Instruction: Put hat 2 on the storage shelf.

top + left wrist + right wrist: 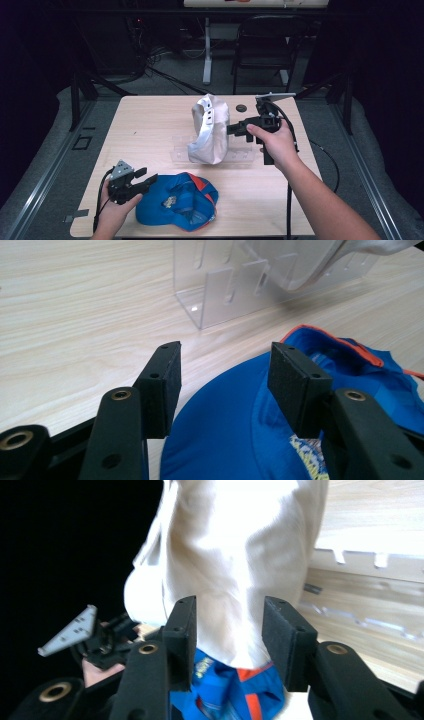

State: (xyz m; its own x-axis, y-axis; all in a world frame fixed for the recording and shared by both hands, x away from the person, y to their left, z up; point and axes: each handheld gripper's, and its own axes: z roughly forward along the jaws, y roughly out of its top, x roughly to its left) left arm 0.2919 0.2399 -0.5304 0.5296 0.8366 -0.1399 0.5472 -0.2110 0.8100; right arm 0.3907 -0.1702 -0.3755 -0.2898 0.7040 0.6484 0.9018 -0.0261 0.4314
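The white fabric cap point(209, 131) stands on edge on the clear acrylic slotted rack point(181, 150) near the middle of the light wooden surface point(145, 130). Its long axis runs from the far side of the surface toward the near side, and its hollow side with a row of small eyelets faces the left. The cap leans somewhat, so its seating in the rack appears loose rather than settled.

The right gripper point(234, 129) lies level, just beside the cap on its right, pointing leftward at the crown. In the right gripper view the jaws stand wide apart, with the cap's cloth point(235, 570) seen beyond the gap; neither pad presses on it. The cap is judged released, not held.

The blue fabric cap with orange trim point(181, 201) lies flat at the near edge of the surface, well apart from the rack. Which way its bill points cannot be told. The left gripper point(146, 181) sits at its left rim, pointing right. In the left gripper view the jaws stand wide, poised over the blue cloth point(225, 430) without closing on it.

The left hand is plainly nearer the blue cap; the right hand is nearer the white one. If the blue cap is to go into the rack, it must travel away from the person and rightward, and be turned on edge to match the slots.

A small dark round object point(241, 108) rests on the surface beyond the right gripper.
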